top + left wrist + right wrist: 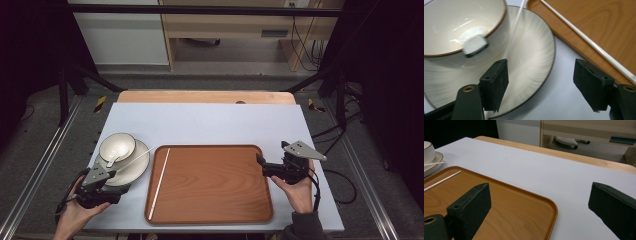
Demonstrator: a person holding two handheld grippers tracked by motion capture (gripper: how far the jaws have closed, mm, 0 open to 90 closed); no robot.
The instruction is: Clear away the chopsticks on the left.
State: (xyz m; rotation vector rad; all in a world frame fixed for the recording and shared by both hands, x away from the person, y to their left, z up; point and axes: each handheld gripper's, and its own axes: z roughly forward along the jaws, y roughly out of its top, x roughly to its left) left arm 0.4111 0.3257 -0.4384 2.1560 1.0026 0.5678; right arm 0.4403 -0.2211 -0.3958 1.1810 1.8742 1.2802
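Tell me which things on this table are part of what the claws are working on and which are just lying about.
In the job:
- left claw, open over the plate
- bowl on that plate
- white chopstick leaning across the plate
- second white chopstick in the wooden tray

Lying about:
- right claw, open at the tray's right edge
- white table cover

Bright table, dark room around it

Light falls from overhead onto the white table (210, 125), while both sides beyond it sink into black. Glare streaks the inside of the cup (461, 25) and the saucer (534, 57) under it; a small white thing in the cup is smeared by blur. The near jaws look soft, out of focus.
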